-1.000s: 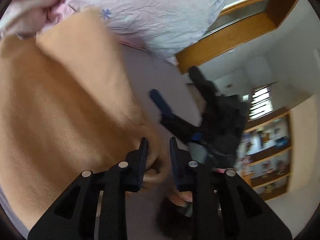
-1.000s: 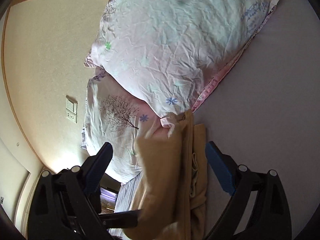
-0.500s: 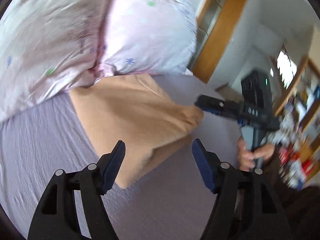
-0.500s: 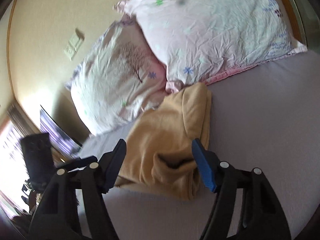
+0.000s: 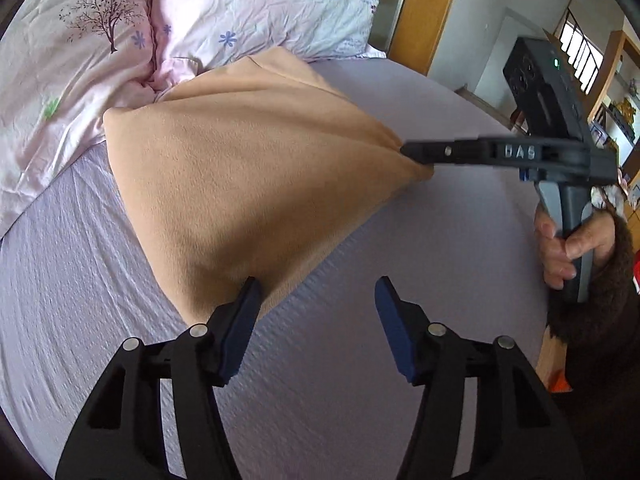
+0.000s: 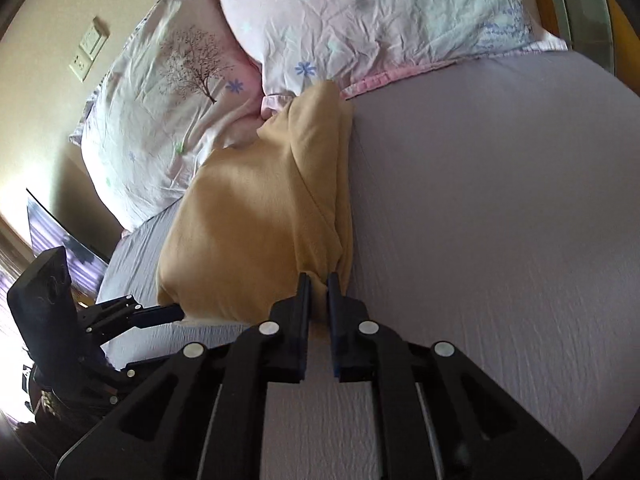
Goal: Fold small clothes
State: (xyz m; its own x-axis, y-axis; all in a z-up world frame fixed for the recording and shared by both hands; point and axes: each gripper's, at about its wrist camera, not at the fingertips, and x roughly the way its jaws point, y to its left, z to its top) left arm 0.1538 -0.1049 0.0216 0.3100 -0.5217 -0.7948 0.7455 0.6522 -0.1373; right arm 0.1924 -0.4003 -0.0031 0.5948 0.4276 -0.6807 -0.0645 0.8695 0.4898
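Tan fleece garment (image 5: 248,168) lies on the lilac bed sheet (image 5: 80,280), long axis running toward the pillows (image 5: 256,4) at 12 o'clock. Left tongs (image 5: 316,300) hang spread and empty at its near corner; right tongs (image 6: 318,292) pinch the other corner at 3 o'clock.

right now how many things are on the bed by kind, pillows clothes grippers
pillows: 2 – tree-print pillow, flower-print pillow
clothes: 1 – tan garment
grippers: 2 – left gripper open, right gripper shut on the tan garment
total: 5, all on or over the lavender bedsheet
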